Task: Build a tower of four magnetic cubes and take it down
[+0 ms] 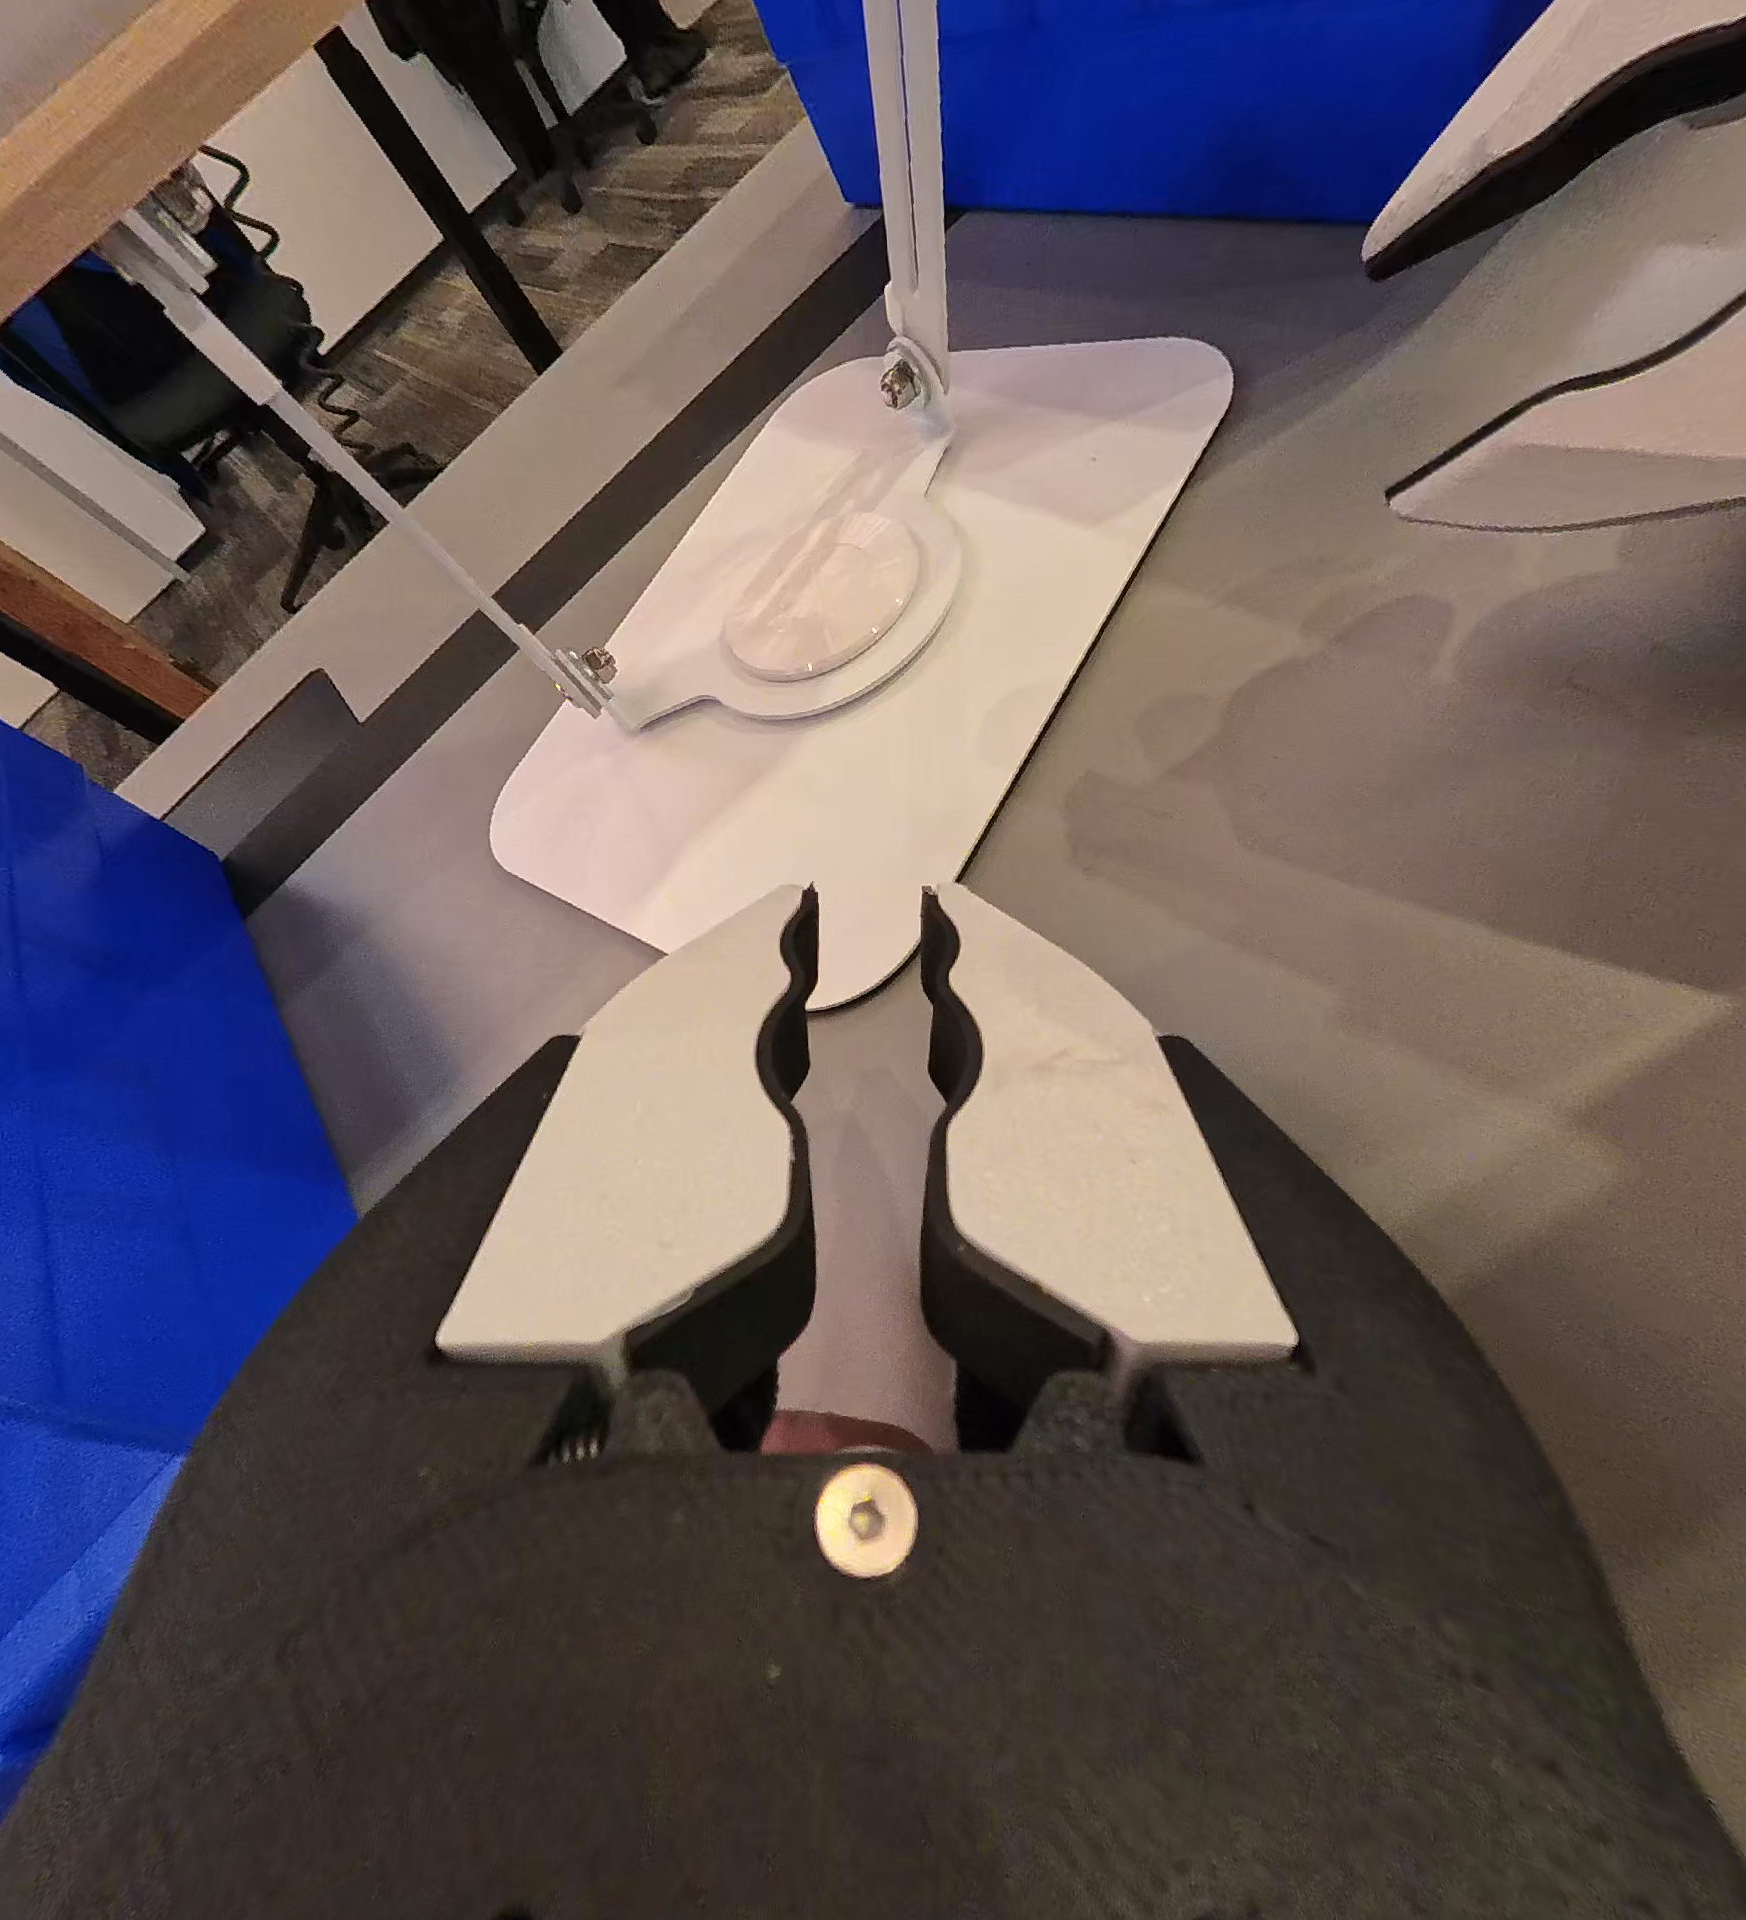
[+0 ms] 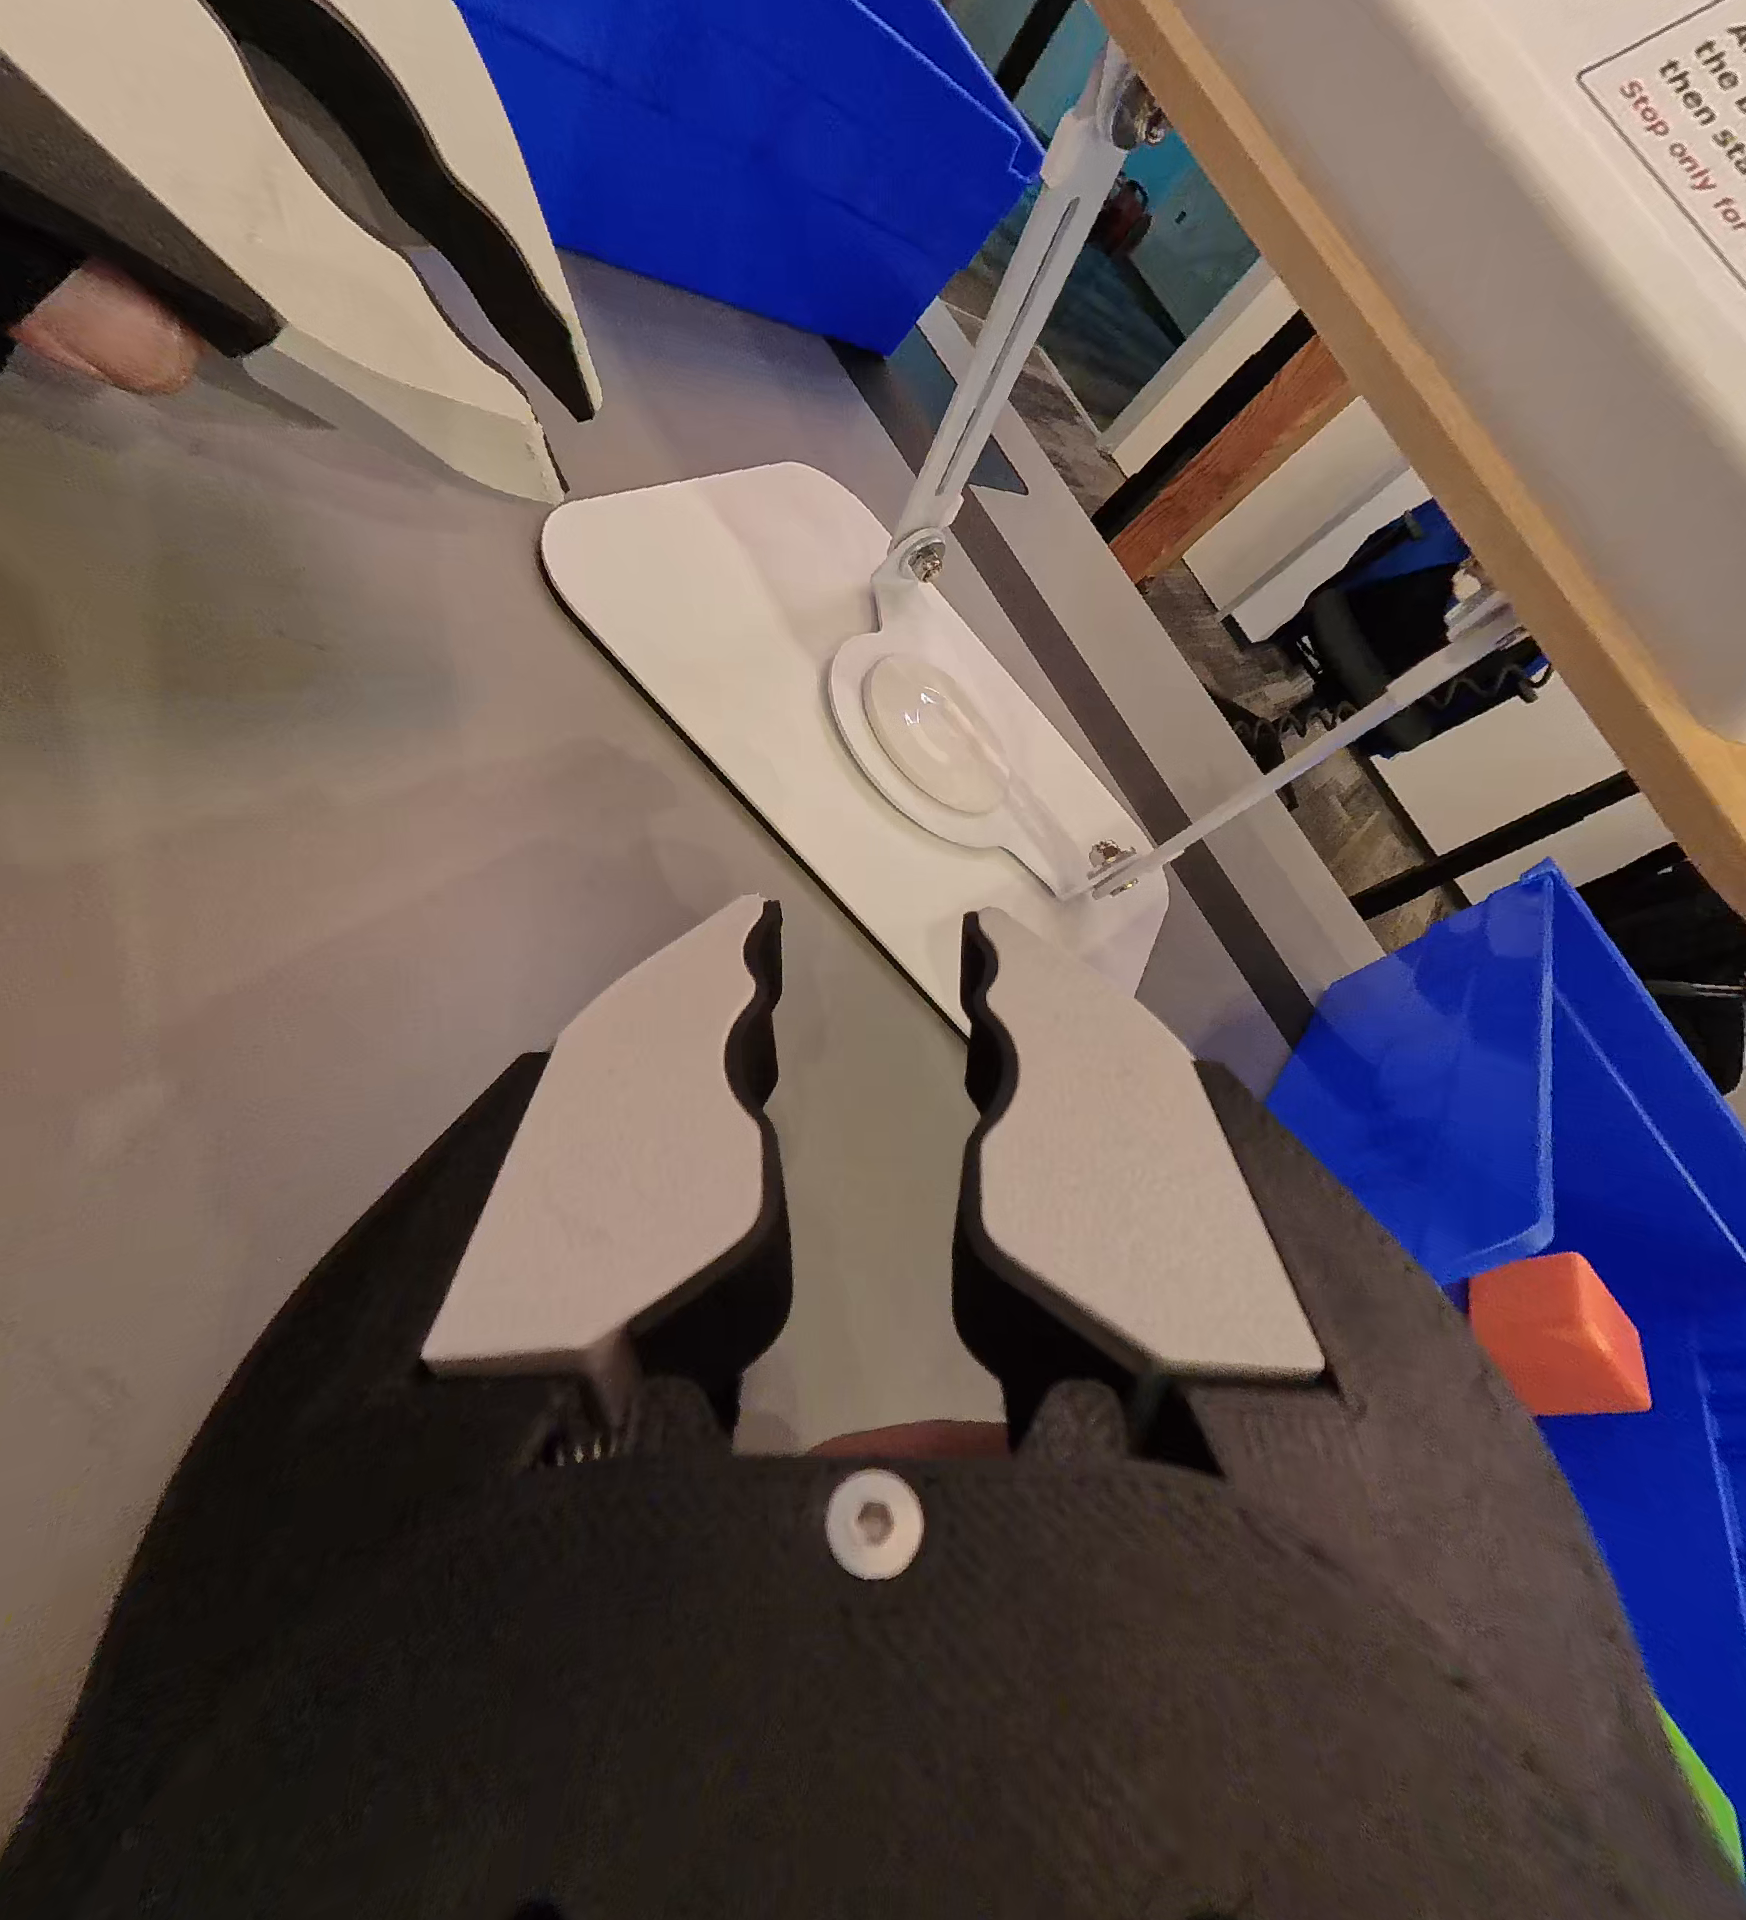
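Note:
My left gripper (image 1: pixel 869 894) is open and empty, its jaws a small gap apart, above the grey table near the front edge of a white base plate (image 1: pixel 848 810). My right gripper (image 2: pixel 864 920) is open and empty, over the near edge of the same plate (image 2: pixel 703 603). An orange cube (image 2: pixel 1560 1345) lies in a blue bin (image 2: pixel 1679 1247) at the right of the right wrist view, with a green cube edge (image 2: pixel 1695 1787) lower down. The right gripper shows at the upper right of the left wrist view (image 1: pixel 1617 312); the left gripper shows at the upper left of the right wrist view (image 2: pixel 412 239). No cube is on the table.
The white plate carries a round clear dome (image 1: pixel 827 603) and two thin white rods (image 1: pixel 916 187) rising from it. Blue bins stand at the left (image 1: pixel 69 1143) and the back (image 1: pixel 1108 94). A wooden shelf edge (image 2: pixel 1471 499) hangs overhead at the right. The grey table (image 1: pixel 1368 935) spreads to the right. The tips of one gripper are about 12 cm away from the tips of the other. The orange cube (image 2: pixel 1560 1345) is closer to my right gripper, around 30 cm from its tips; the left tips are 40 cm off.

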`<state>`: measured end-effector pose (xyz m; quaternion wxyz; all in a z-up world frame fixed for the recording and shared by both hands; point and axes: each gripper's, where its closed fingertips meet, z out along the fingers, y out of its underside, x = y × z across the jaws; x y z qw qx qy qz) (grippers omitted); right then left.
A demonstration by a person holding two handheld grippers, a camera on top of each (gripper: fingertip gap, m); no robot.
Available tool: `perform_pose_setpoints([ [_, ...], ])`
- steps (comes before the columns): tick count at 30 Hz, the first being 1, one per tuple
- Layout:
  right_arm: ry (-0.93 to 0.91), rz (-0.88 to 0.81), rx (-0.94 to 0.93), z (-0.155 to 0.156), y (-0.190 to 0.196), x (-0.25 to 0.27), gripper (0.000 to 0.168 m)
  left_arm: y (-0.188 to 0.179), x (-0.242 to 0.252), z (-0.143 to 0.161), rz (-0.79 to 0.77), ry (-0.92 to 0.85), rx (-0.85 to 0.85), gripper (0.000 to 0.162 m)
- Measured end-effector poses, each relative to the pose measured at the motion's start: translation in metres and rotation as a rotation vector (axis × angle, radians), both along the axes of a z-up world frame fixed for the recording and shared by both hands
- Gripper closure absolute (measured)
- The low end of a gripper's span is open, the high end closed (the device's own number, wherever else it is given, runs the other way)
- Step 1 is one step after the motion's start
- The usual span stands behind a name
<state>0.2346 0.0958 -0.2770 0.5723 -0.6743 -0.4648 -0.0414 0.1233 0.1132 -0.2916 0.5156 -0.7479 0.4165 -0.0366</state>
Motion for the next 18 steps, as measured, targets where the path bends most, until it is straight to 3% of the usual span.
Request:
perform_pose_setpoints([
  [18,-0.015,0.008,0.016,-0.0017,0.0004,-0.0006,0.131,-0.0003,0.0019,-0.0027,-0.008,0.047,0.028,0.142],
])
